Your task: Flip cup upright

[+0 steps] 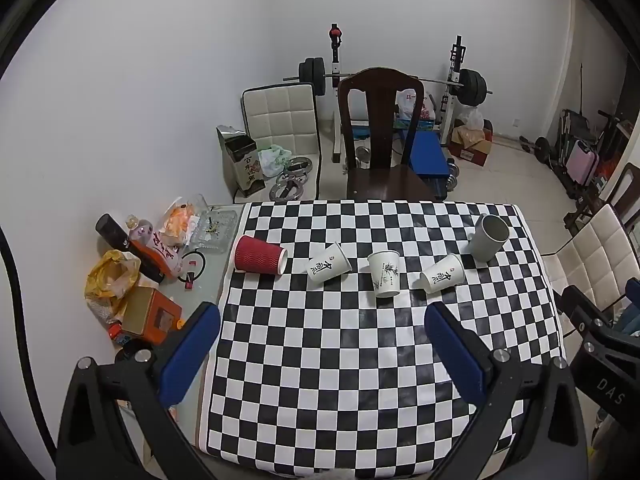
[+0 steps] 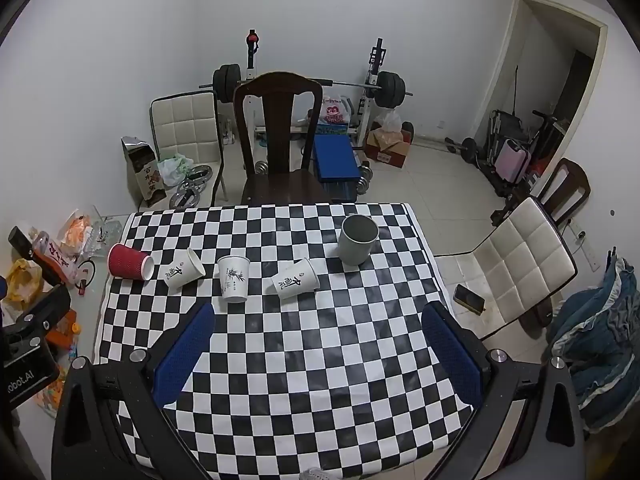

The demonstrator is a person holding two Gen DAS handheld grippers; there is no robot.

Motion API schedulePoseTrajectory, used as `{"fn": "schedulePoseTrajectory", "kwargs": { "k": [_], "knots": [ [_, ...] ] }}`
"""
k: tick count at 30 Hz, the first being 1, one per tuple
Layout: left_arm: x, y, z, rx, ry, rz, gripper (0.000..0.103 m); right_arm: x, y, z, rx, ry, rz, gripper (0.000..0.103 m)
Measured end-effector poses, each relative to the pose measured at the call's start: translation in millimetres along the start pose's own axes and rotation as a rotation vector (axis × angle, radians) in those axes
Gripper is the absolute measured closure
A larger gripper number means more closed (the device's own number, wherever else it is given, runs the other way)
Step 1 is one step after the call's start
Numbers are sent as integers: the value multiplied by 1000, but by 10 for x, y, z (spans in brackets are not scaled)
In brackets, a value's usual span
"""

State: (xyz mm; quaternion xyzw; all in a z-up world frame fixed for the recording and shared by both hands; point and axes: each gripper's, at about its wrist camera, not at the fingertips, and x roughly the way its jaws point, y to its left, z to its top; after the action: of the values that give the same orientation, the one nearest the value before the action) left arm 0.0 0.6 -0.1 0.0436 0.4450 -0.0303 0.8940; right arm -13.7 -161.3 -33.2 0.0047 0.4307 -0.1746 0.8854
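Several cups sit in a row on the checkered tablecloth (image 1: 320, 360). A red ribbed cup (image 1: 259, 261) lies on its side at the left. A white printed cup (image 1: 329, 269) lies on its side beside it. A white cup with a plant print (image 1: 385, 273) stands upright in the middle. Another white printed cup (image 1: 442, 273) lies on its side. A grey mug (image 1: 489, 237) stands upright at the right. My left gripper (image 1: 322, 316) is open and empty, above the cloth short of the cups. My right gripper (image 2: 318, 316) is open and empty, likewise short of the row (image 2: 234, 278).
Clutter of bags, bottles and boxes (image 1: 136, 272) fills the table's left strip. A dark wooden chair (image 1: 380, 136) stands behind the table. A white padded chair (image 2: 516, 268) with a phone (image 2: 469, 299) stands to the right. Gym gear lines the back wall.
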Motion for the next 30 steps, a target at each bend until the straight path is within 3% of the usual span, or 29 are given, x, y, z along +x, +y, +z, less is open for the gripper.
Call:
{"fn": "schedulePoseTrajectory", "kwargs": {
  "k": [30],
  "knots": [
    [-1, -3, 0, 3, -7, 5, 0, -56, -87, 11, 11, -12, 11, 0]
  ]
}}
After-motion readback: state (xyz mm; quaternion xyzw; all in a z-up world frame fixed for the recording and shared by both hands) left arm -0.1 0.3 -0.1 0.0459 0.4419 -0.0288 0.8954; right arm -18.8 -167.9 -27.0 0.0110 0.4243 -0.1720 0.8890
